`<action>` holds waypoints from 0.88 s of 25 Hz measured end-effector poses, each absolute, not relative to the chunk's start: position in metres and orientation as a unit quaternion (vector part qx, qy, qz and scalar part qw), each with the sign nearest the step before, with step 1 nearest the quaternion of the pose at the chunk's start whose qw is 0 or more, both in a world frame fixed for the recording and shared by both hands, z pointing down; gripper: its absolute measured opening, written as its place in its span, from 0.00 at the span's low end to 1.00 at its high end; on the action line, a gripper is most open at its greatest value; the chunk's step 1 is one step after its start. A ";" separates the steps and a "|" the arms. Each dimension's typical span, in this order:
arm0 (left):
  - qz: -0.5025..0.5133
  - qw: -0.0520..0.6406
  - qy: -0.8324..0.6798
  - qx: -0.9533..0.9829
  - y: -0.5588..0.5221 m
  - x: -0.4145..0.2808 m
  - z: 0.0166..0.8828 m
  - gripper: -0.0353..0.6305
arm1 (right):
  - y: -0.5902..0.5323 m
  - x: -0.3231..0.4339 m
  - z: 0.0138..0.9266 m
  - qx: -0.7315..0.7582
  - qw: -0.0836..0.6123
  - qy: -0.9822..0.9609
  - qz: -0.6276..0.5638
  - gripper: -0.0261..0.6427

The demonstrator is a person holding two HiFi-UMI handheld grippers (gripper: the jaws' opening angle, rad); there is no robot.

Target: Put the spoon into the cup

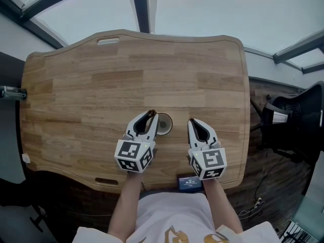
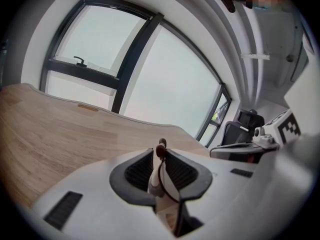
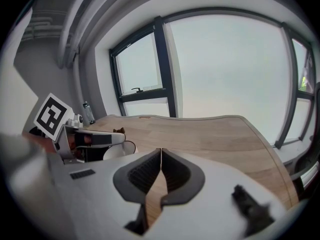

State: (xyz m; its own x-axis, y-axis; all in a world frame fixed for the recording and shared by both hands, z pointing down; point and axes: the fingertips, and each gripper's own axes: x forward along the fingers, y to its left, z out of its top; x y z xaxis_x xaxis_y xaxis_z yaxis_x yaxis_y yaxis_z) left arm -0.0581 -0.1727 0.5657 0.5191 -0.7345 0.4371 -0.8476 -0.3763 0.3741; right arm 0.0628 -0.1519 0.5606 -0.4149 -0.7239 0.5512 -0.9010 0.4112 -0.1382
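Observation:
My left gripper is shut on the spoon, whose dark brown end sticks up between the jaws in the left gripper view. The same brown end shows at the jaw tips in the head view. It is just left of the small white cup, which stands upright on the wooden table. My right gripper is to the right of the cup, shut with nothing between its jaws. In the right gripper view the cup sits beside the left gripper.
A small dark device lies at the table's front edge. A black chair stands off the right side and a black clamp at the left edge. Large windows are beyond the table.

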 end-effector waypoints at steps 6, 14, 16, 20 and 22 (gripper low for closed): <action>0.093 0.282 -0.479 0.826 -0.172 -0.058 0.562 0.15 | -0.152 0.062 0.558 0.499 0.207 -0.815 0.209 0.09; 0.091 0.277 -0.479 0.828 -0.169 -0.059 0.554 0.15 | -0.152 0.063 0.544 0.508 0.177 -0.816 0.211 0.09; 0.095 0.273 -0.479 0.829 -0.168 -0.060 0.552 0.15 | -0.151 0.062 0.540 0.509 0.175 -0.817 0.207 0.09; 0.097 0.262 -0.486 0.828 -0.166 -0.064 0.546 0.17 | -0.146 0.061 0.533 0.510 0.171 -0.818 0.203 0.09; 0.100 0.255 -0.494 0.825 -0.165 -0.068 0.543 0.18 | -0.144 0.060 0.530 0.509 0.170 -0.820 0.199 0.09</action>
State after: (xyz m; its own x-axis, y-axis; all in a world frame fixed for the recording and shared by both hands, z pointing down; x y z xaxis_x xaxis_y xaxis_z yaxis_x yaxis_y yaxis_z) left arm -0.0679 -0.1655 0.5429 0.4920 -0.7641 0.4172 -0.8664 -0.3825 0.3211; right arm 0.0601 -0.1436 0.5298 -0.4237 -0.7670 0.4818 -0.9025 0.4029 -0.1522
